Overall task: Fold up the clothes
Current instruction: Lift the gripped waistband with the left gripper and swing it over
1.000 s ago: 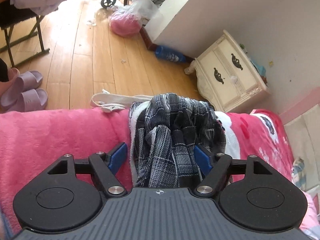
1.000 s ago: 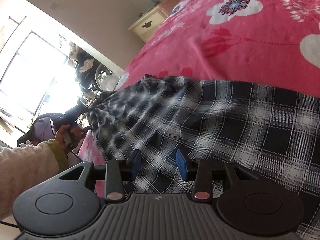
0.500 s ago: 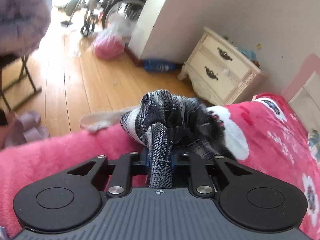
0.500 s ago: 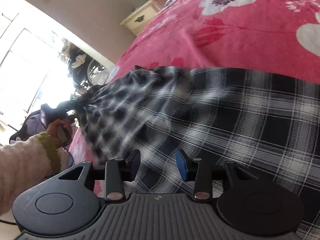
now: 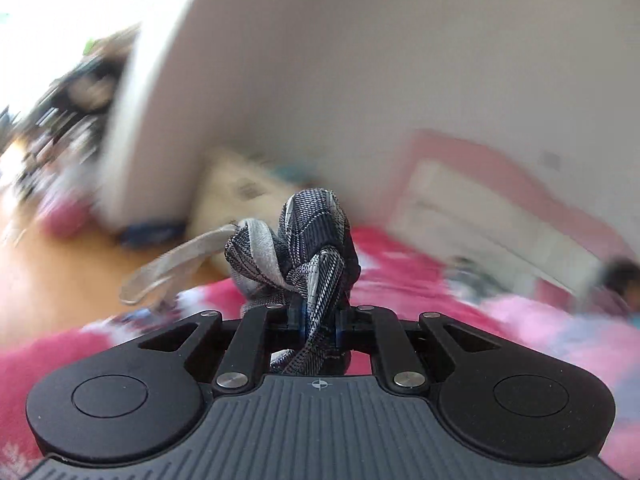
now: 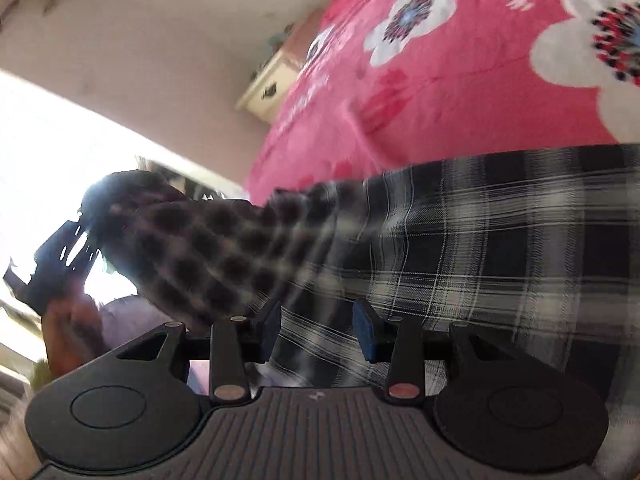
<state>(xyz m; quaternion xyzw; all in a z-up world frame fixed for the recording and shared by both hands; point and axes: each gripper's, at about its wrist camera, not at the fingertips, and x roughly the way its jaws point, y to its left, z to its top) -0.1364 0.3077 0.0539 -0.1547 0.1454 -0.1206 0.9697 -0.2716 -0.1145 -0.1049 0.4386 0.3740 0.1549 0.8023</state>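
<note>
Fold barely begun: left gripper point(image 5: 318, 322) jaws clamp a bunched end of the plaid garment point(image 6: 460, 240), lifted at 9 o'clock—the rest drapes the pink bedspread point(image 6: 460, 92); right gripper point(image 6: 316, 330) jaws half-open, gripping nothing—smoothing and folding remain.

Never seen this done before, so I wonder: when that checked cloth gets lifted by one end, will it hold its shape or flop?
Probably flop: the checked cloth bunches into soft folds in the left tongs. Likely light, since it sags between them and the bed.
</note>
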